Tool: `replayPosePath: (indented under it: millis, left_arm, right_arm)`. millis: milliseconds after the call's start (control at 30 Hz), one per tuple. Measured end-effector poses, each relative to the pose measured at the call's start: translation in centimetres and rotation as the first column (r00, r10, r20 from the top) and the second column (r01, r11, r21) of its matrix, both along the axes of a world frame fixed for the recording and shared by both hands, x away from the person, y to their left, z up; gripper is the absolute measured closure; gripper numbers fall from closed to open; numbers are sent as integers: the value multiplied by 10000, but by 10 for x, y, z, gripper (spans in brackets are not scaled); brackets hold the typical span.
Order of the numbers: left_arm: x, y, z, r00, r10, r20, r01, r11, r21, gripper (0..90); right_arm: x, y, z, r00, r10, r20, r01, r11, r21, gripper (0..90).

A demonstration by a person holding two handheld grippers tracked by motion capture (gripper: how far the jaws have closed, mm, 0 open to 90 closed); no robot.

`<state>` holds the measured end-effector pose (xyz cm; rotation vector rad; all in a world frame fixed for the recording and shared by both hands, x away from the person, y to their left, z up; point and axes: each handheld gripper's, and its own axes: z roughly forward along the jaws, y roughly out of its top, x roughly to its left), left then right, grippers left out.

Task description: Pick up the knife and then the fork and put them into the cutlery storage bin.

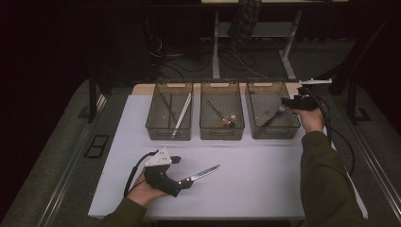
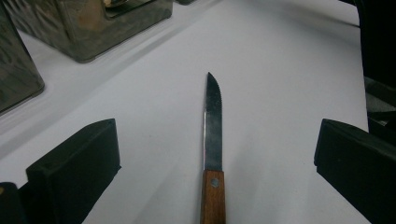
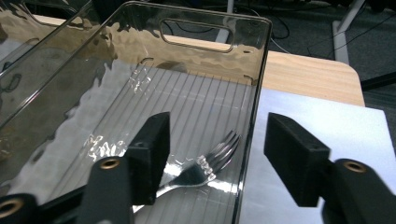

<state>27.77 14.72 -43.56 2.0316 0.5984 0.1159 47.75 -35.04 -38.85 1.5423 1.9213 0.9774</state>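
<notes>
**Inspection: 2 tools at the desk, knife and fork**

Left tool (image 1: 185, 182): it rests low on the white desk (image 1: 265, 175), held in the person's left hand (image 1: 142, 191). Its jaws stand wide apart. The knife (image 2: 213, 154) lies flat on the desk between them, wooden handle toward the tool and blade pointing away. In the left gripper view neither jaw touches the knife; clear desk shows on both sides of it. In the high view the blade points to the upper right, toward the row of bins.

Right tool (image 3: 212, 158): it sits over the near right corner of the right bin (image 1: 273, 109), held in the right hand (image 1: 312, 118). Its jaws stand part open and press on nothing. The fork (image 3: 205, 169) lies on the ribbed floor of this clear bin, below and between the jaws, prongs pointing away from the tool and close to the bin's right wall. Its handle passes behind the left jaw.

Surroundings: 3 clear bins stand in 1 row at the far edge of the desk. The left bin (image 1: 169, 116) holds long thin items, the middle bin (image 1: 222, 116) more cutlery; the types cannot be told.
</notes>
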Motion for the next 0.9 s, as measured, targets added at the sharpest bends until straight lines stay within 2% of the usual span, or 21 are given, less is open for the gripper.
replayPosePath:
  millis: [167, 400, 567, 667, 733, 900]
  left_arm:
    - [-1, -1, 1, 10000, -20, 51, 20, 10000, 9, 0]
    - [-1, -2, 1, 10000, -37, 78, 36, 9999, 154, 0]
    - [-1, -3, 1, 9999, -62, 107, 60, 9997, 243, 0]
    - [-1, -4, 0, 9999, -69, 91, 66, 9995, 294, 0]
    - [-1, -4, 0, 9999, -69, 105, 66, 9995, 323, 0]
    - [-2, -5, 0, 10000, -34, 94, 31, 9994, 336, 0]
  right_arm:
    - [-6, -1, 5, 9999, 99, 64, -101, 9996, 272, 347]
    - [-30, 3, 20, 9946, 917, 494, -957, 9916, 866, 293]
    - [-53, 9, 26, 9840, 1696, 545, -1744, 9796, 996, 246]
    - [-68, 14, 28, 9784, 1989, 557, -2028, 9761, 775, 178]
    - [-79, 17, 28, 9721, 2256, 640, -2299, 9707, 702, 129]
    - [-102, 25, 25, 9543, 2925, 614, -2967, 9520, 750, 112]
